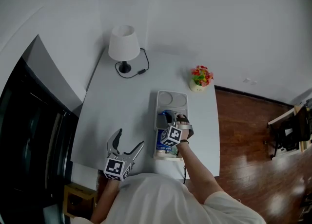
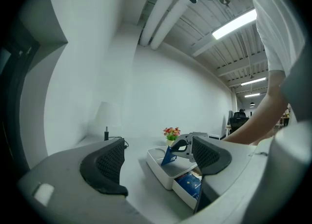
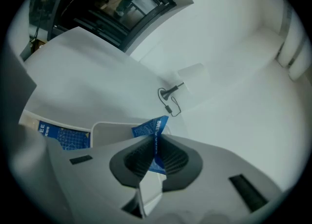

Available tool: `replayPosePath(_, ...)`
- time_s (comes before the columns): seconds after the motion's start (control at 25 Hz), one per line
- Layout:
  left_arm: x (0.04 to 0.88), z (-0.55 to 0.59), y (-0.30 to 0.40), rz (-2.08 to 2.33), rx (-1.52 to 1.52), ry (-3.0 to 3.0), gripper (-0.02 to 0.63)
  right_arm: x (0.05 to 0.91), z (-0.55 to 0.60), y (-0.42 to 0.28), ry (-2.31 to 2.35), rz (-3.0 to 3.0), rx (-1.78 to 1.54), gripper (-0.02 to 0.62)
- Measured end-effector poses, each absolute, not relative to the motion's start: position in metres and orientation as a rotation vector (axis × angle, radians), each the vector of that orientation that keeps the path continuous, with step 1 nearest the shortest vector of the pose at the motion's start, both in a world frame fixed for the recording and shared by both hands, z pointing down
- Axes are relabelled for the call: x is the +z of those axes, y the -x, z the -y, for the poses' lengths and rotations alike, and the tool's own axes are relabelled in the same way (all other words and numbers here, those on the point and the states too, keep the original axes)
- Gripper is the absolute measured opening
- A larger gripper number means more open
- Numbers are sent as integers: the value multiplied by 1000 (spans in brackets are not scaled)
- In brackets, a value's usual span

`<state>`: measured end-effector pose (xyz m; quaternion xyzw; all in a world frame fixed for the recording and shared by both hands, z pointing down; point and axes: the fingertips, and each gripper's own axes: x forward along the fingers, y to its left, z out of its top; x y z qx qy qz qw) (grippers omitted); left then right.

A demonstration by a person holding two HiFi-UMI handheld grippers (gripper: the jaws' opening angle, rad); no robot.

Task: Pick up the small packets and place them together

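Small packets (image 1: 164, 145) in blue wrappers lay in the near compartment of the white tray (image 1: 171, 92), which sat right of centre on the white table (image 1: 117, 111).

Starting at the left, my left gripper (image 1: 130, 138) hung above the table's near edge. Its jaws were spread wide with nothing between them. Its own camera looked through the gap (image 2: 156, 158) toward the tray and touched nothing. Further back on that side stood a white lamp (image 1: 123, 44) with its black cable curled beside the base.

Moving right, the tray ran away from me. Its far compartment held only a round recess.

My right gripper (image 1: 171, 118) was over the middle of the tray. In its own view the pads (image 3: 134, 162) were clamped tight on one blue packet (image 3: 148, 128), which stuck out past the tips, well clear of the others. From the left gripper view that packet (image 2: 169, 155) hung low over the tray floor. I could not tell whether it touched.

At the back right corner stood a small flower pot (image 1: 201, 78).
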<state>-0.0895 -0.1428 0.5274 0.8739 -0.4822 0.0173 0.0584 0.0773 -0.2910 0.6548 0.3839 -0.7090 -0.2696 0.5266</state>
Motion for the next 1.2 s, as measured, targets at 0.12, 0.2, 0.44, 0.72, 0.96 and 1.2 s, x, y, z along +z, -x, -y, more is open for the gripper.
replayPosePath(0.12, 529, 144, 94, 1474, 48, -2632, 425, 657, 275, -77, -859, 1688, -597, 45)
replayPosePath(0.2, 529, 145, 93, 1471, 47, -2630, 425, 662, 262, -77, -817, 1698, -555, 46)
replayPosePath(0.44, 528, 142, 83, 1449, 55, -2663, 425, 680, 232, -71, -718, 1689, -464, 57)
replayPosePath(0.72, 534, 131, 84, 1441, 74, -2653, 425, 702, 226, -61, -727, 1702, -378, 81)
replayPosePath(0.96, 535, 122, 90, 1458, 78, -2640, 425, 713, 236, -59, -725, 1766, -269, 126)
replayPosePath(1.2, 536, 118, 94, 1461, 81, -2632, 425, 716, 240, -62, -740, 1848, -181, 145)
